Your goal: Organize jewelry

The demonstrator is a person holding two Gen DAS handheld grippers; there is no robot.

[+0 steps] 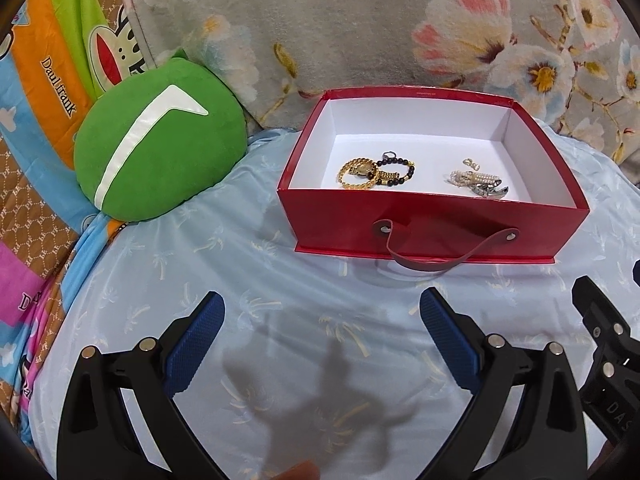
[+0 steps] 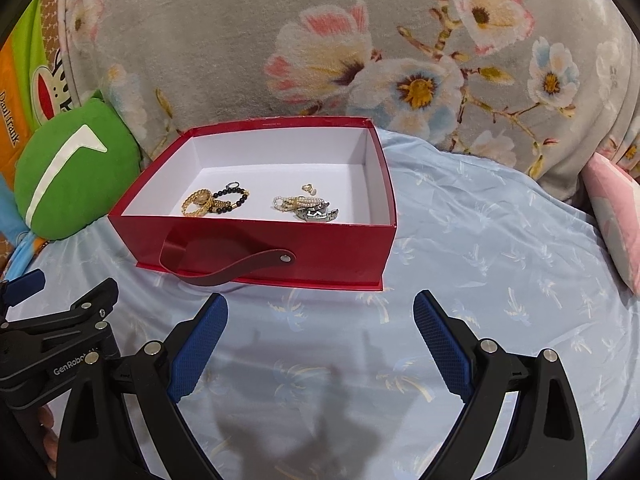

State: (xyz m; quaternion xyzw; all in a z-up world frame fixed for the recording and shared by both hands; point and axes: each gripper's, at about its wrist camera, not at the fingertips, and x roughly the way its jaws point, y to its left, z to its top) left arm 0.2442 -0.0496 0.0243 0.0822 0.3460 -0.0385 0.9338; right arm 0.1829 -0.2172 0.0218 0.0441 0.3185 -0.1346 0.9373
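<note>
A red box (image 1: pixel 432 222) with a white inside and a strap handle (image 1: pixel 432 258) stands on the light blue sheet; it also shows in the right wrist view (image 2: pixel 256 244). Inside lie a gold watch (image 1: pixel 358 174) (image 2: pixel 198 202), a black bead bracelet (image 1: pixel 396 170) (image 2: pixel 234 200), a pearl piece (image 1: pixel 474 178) (image 2: pixel 298 201), a silver watch (image 1: pixel 490 191) (image 2: pixel 318 214) and small earrings (image 1: pixel 471 164) (image 2: pixel 309 189). My left gripper (image 1: pixel 322 312) is open and empty, in front of the box. My right gripper (image 2: pixel 320 312) is open and empty, also in front of it.
A green round cushion (image 1: pixel 160 152) (image 2: pixel 76 184) lies left of the box. A grey floral blanket (image 1: pixel 360 32) (image 2: pixel 320 40) rises behind it. A pink pillow (image 2: pixel 618 216) sits at the right edge. Colourful bedding (image 1: pixel 44 92) is at the left.
</note>
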